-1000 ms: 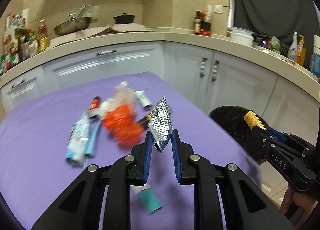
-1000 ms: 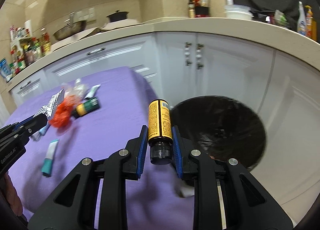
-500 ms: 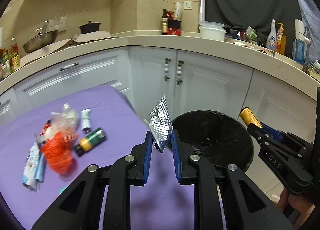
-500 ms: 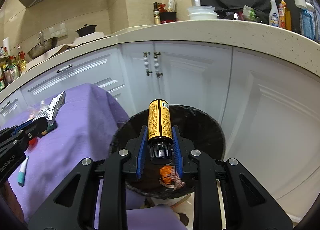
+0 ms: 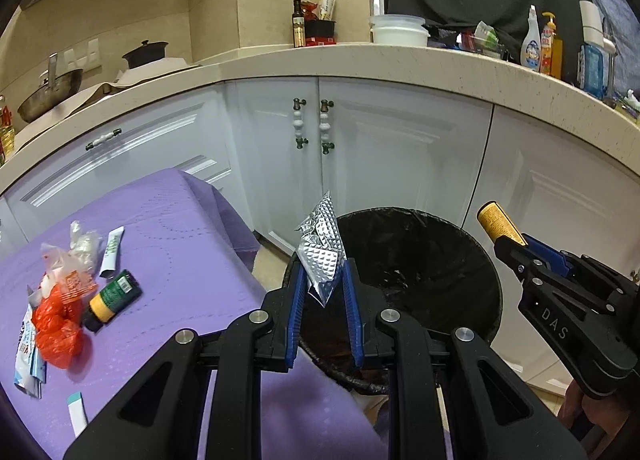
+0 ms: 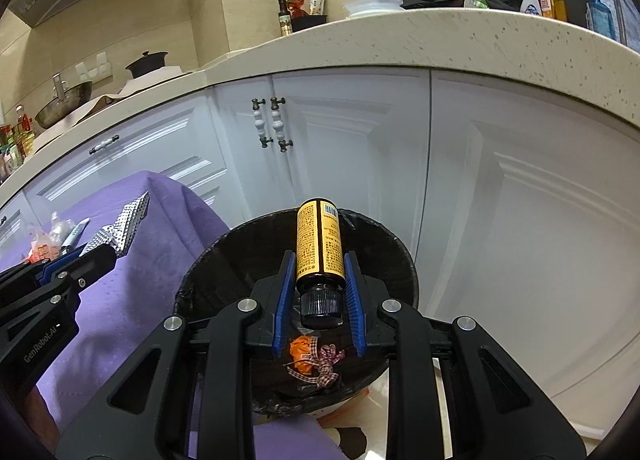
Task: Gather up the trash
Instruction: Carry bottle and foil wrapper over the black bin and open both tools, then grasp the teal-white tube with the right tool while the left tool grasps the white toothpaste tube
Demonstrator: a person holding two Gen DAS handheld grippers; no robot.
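My left gripper [image 5: 323,272] is shut on a crumpled silver foil wrapper [image 5: 322,250] and holds it above the near-left rim of the black-lined trash bin [image 5: 448,256]. My right gripper [image 6: 319,264] is shut on a yellow-labelled bottle with a black cap [image 6: 319,246], held over the bin [image 6: 224,260]. An orange wrapper with checked ribbon [image 6: 314,356] lies inside the bin. The right gripper [image 5: 516,246] also shows at the right of the left wrist view; the left gripper [image 6: 102,254] with the foil shows at the left of the right wrist view.
On the purple table [image 5: 180,244] lie a red plastic bag [image 5: 56,324], a green and yellow bottle [image 5: 114,296], a white tube [image 5: 112,246], clear plastic [image 5: 82,240], blue-white packets [image 5: 26,352] and a teal-tipped tube [image 5: 78,412]. White cabinets [image 5: 360,156] stand behind the bin.
Both grippers swung right from the table to the bin, each keeping its item. The bin now sits right under the bottle and just ahead of the foil.
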